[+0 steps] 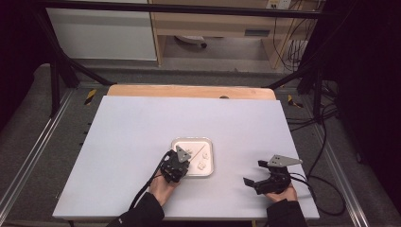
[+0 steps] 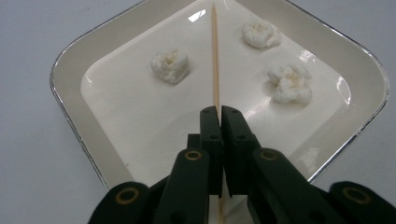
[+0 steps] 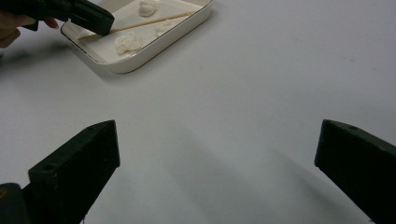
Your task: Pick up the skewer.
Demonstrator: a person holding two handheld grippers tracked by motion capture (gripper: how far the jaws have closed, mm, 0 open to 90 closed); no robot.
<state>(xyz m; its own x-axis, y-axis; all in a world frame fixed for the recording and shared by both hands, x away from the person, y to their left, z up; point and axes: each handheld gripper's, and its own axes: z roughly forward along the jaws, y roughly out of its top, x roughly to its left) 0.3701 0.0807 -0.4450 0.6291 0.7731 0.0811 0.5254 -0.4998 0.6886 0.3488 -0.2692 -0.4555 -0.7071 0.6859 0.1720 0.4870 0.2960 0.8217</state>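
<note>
A white square tray (image 2: pixel 70 60) holds a thin wooden skewer (image 2: pixel 215 56) and three white fluffy lumps (image 2: pixel 170 66) (image 2: pixel 260 33) (image 2: pixel 292 83). My left gripper (image 2: pixel 220 116) is shut on the skewer's near part, which runs straight out from between the jaws across the tray floor. In the high view, the left gripper (image 1: pixel 183 162) reaches over the tray (image 1: pixel 191 140) from its near left corner. My right gripper (image 1: pixel 253 172) rests low over the table right of the tray, its jaws wide open with nothing between them (image 3: pixel 217 140). From that side the skewer (image 3: pixel 154 21) lies slanted in the tray (image 3: pixel 154 51).
The tray sits near the middle of a pale table (image 1: pixel 142 123) with a wooden strip along its far edge (image 1: pixel 189 91). Black frame bars and cables run along the table's sides. Bare tabletop lies between the right gripper and the tray.
</note>
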